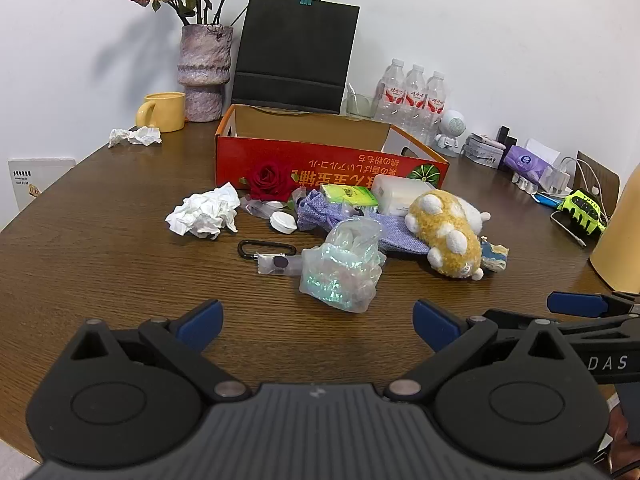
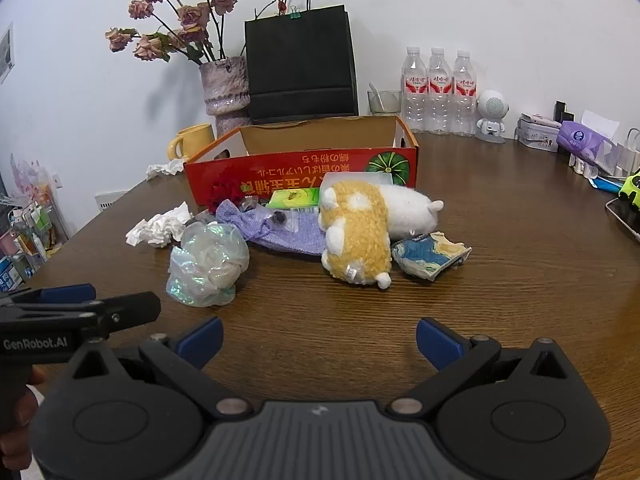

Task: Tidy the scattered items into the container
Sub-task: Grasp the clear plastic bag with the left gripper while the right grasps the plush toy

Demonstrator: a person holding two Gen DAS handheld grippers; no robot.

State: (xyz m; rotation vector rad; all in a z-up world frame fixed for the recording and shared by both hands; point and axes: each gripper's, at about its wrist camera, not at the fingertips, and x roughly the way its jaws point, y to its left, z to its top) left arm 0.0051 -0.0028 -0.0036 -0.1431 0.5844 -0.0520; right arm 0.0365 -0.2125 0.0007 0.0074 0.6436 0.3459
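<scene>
The orange-red cardboard box [image 1: 320, 160] stood open at the table's [image 1: 100, 248] far middle, just behind the clutter. Before it lay a yellow-white plush toy [image 2: 356, 236], a lilac knitted pouch [image 2: 288, 232], an iridescent plastic bag [image 1: 340, 264], crumpled tissue [image 1: 204, 212] and a red rose [image 1: 270, 176]. Only the left wrist view showed the black carabiner [image 1: 266, 249]. The left gripper [image 1: 318, 320] and right gripper [image 2: 320, 338] both hung spread wide, empty, near the bag.
</scene>
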